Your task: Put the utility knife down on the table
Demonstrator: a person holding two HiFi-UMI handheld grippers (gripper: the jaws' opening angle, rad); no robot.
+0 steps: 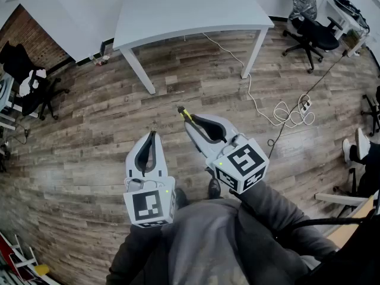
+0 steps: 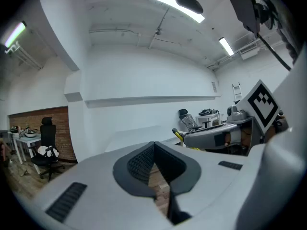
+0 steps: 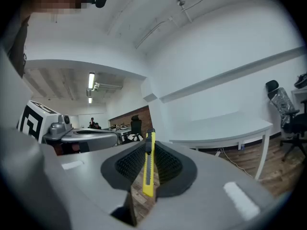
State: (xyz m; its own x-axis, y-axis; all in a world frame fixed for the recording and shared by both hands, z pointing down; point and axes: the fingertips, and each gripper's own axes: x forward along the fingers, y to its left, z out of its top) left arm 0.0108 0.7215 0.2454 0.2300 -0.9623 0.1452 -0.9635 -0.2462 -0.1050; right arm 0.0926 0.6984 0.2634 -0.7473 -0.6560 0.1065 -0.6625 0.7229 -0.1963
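A yellow utility knife (image 3: 149,174) with a black slider stands clamped between the dark pads of my right gripper (image 3: 149,145), which is shut on it. In the head view its tip (image 1: 181,110) pokes out past the right gripper (image 1: 187,119), held in the air over the wooden floor. The white table (image 1: 178,10) stands further ahead, apart from both grippers; it is also in the right gripper view (image 3: 225,127). My left gripper (image 1: 152,135) hangs beside the right one, shut, with nothing between its pads (image 2: 139,164).
A black office chair (image 1: 314,34) stands right of the table, another (image 1: 27,76) by the brick wall at left. A white cable with a power strip (image 1: 291,111) lies on the floor to the right. A person's shoes (image 1: 356,146) show at the right edge.
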